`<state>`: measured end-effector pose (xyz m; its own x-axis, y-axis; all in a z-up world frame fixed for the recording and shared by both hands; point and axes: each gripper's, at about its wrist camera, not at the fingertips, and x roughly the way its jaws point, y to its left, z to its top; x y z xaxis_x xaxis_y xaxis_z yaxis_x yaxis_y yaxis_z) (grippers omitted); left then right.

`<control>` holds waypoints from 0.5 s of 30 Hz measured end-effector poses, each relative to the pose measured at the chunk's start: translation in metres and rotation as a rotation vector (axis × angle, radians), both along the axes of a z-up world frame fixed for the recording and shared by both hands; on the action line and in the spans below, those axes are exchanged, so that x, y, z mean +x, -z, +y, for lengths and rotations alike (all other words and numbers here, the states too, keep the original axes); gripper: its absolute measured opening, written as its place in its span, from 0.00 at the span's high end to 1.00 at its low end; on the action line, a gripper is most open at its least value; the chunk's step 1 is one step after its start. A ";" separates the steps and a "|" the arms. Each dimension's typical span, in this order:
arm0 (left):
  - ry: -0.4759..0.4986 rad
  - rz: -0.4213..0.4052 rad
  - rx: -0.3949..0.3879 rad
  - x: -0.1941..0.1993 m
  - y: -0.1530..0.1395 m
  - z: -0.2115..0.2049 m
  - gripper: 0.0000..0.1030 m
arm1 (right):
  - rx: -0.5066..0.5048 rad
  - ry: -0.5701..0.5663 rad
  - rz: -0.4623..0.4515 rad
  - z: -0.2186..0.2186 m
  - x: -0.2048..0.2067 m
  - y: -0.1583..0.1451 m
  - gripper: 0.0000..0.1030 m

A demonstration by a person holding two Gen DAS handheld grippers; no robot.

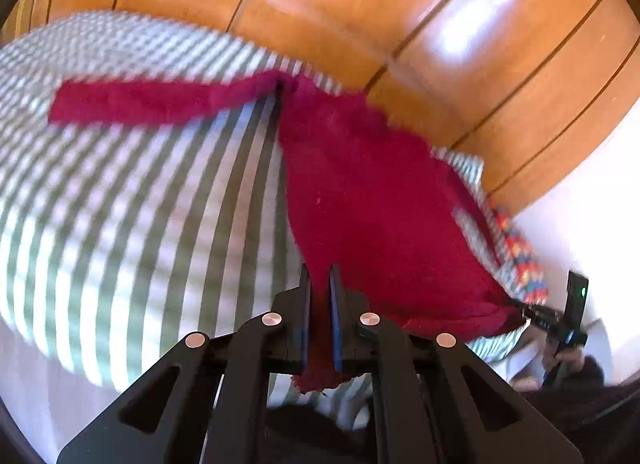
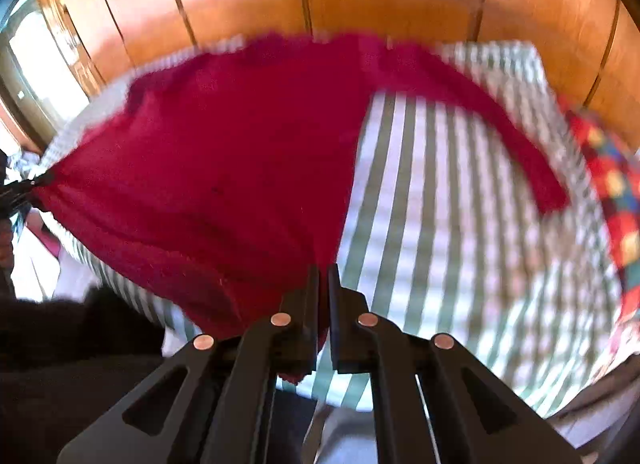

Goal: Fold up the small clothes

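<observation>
A dark red knit sweater (image 1: 360,191) lies stretched over a green-and-white striped bed cover (image 1: 120,203). One sleeve (image 1: 140,103) reaches out to the left. My left gripper (image 1: 320,276) is shut on the sweater's near hem corner. In the right wrist view the sweater (image 2: 224,167) fills the left half, with its other sleeve (image 2: 520,143) running right. My right gripper (image 2: 324,276) is shut on the other hem corner, and it also shows in the left wrist view (image 1: 532,310). The hem is pulled taut between both grippers. Both views are motion-blurred.
Orange-brown wooden wardrobe panels (image 1: 440,43) stand behind the bed. A multicoloured checked blanket (image 2: 612,183) lies along the bed's right edge. The striped cover (image 2: 460,223) shows bare to the right of the sweater. A window or doorway (image 2: 36,63) is at far left.
</observation>
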<state>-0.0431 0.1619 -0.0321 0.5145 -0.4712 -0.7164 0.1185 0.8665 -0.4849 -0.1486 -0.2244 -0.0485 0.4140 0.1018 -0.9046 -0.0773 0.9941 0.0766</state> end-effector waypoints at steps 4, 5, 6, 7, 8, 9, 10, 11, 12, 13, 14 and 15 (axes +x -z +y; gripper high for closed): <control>-0.002 0.157 0.062 -0.015 0.053 -0.006 0.93 | -0.039 -0.053 0.095 0.008 -0.001 0.029 0.78; -0.025 0.172 0.068 -0.017 0.059 -0.002 0.93 | -0.031 -0.044 0.092 0.007 0.000 0.026 0.51; -0.063 0.174 0.057 -0.018 0.061 0.008 0.93 | -0.018 -0.038 0.070 0.004 0.002 0.018 0.42; -0.093 0.170 0.039 -0.018 0.060 0.016 0.93 | -0.018 -0.038 0.053 0.004 0.002 0.014 0.40; -0.116 0.163 0.035 -0.018 0.058 0.022 0.93 | -0.023 -0.041 0.030 0.004 0.004 0.005 0.38; -0.144 0.151 0.037 -0.017 0.054 0.029 0.93 | -0.031 -0.041 0.009 0.004 0.005 0.001 0.35; -0.168 0.139 0.042 -0.015 0.051 0.036 0.93 | -0.042 -0.030 -0.027 0.005 0.011 -0.009 0.30; -0.182 0.132 0.046 -0.013 0.049 0.040 0.93 | -0.042 -0.024 -0.042 0.006 0.016 -0.013 0.30; -0.197 0.126 0.055 -0.009 0.046 0.043 0.93 | -0.036 -0.022 -0.055 0.009 0.022 -0.017 0.30; -0.211 0.119 0.070 -0.005 0.044 0.045 0.93 | -0.031 -0.026 -0.076 0.011 0.029 -0.016 0.30; -0.219 0.113 0.083 -0.002 0.042 0.045 0.93 | -0.029 -0.029 -0.093 0.017 0.035 -0.017 0.30; -0.235 0.101 0.113 0.003 0.040 0.044 0.93 | -0.019 -0.030 -0.106 0.023 0.047 -0.014 0.30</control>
<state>-0.0402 0.2059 -0.0725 0.5236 -0.2619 -0.8107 -0.1358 0.9137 -0.3829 -0.1020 -0.2017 -0.0342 0.5046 0.0985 -0.8577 -0.1138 0.9924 0.0470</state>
